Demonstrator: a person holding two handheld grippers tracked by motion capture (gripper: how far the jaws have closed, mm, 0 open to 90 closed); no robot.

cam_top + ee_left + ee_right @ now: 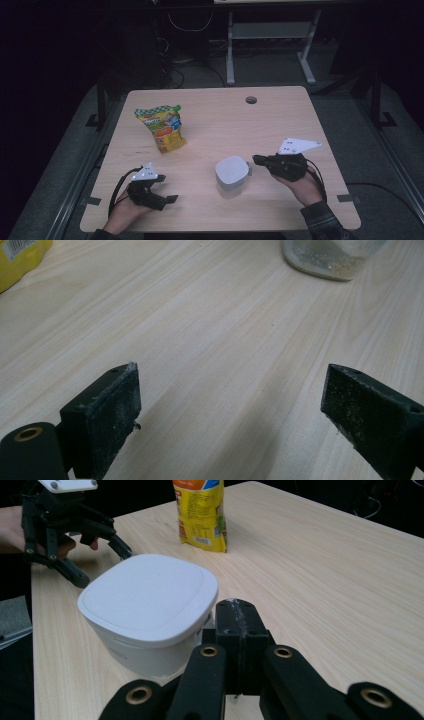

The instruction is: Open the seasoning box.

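A white-lidded tub (231,172) with a clear body stands near the middle of the wooden table (280,120). My right gripper (256,160) is shut, its tips close beside the tub's right rim; in the right gripper view the jaws (235,611) are pressed together with nothing seen between them, next to the lid (147,597). My left gripper (167,188) rests at the front left, open and empty, with its pads (112,410) wide apart over bare wood. A yellow snack bag (162,127) stands upright at the back left.
A round cable hole (251,99) lies near the table's far edge. The tub's base (330,260) and a corner of the bag (20,260) appear at the top of the left gripper view. Desk legs and cables fill the dark floor behind.
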